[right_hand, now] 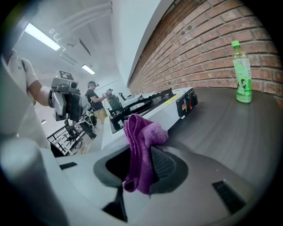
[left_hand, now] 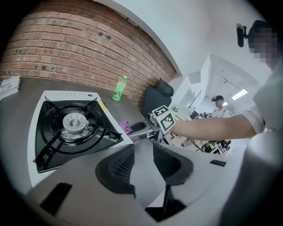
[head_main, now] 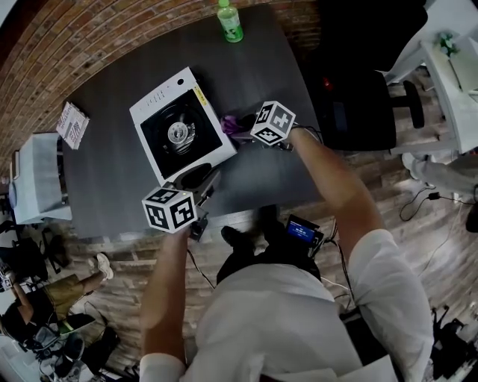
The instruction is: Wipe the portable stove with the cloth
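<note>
Since the right gripper [right_hand: 140, 164] has its fingers [right_hand: 167, 167] closed on a fold of the purple cloth [right_hand: 143, 132], with most of the fabric bunched beyond the tips, we judge the wiping ready to start but not begun. The cloth sits just beside the right edge of the portable stove [head_main: 181, 133], and we cannot tell whether it touches. The left gripper [left_hand: 143, 161] hovers at the stove's near corner, fingers apart with nothing between them. Beyond the stove, a green bottle [head_main: 229, 21] stands on the desk [head_main: 112, 179]. Our worry is the raised pan supports around the burner: the loose bunch could snag there and pull free of the pinch, and an unbraced stove could slide under a hard push.
</note>
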Action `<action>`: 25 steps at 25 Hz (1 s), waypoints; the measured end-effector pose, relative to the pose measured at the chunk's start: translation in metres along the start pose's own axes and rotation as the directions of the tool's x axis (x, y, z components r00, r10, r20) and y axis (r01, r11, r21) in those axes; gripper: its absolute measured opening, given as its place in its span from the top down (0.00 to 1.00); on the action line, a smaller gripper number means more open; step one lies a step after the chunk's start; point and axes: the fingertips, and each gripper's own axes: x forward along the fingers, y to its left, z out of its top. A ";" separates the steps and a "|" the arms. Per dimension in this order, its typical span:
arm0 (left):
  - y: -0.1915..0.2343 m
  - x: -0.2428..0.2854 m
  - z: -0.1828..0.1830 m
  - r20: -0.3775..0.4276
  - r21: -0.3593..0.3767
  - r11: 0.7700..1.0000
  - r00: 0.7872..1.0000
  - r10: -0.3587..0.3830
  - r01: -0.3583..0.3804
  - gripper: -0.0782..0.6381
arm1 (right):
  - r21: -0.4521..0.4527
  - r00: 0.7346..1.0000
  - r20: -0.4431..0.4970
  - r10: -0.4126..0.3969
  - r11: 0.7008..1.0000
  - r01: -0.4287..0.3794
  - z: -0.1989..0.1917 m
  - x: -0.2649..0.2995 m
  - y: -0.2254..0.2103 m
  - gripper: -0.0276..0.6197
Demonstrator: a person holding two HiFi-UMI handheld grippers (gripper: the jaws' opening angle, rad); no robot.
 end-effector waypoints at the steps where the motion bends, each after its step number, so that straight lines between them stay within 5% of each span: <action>1: 0.000 -0.003 -0.001 0.004 0.000 1.000 1.000 -0.003 0.003 0.70 | 0.000 1.000 -0.008 0.001 1.000 -0.001 -0.002 -0.001 0.003 0.78; 25: 0.004 -0.038 -0.016 0.046 -0.004 0.993 0.992 -0.115 0.115 0.70 | 0.011 0.976 -0.211 -0.056 0.998 0.060 -0.055 -0.026 0.070 0.77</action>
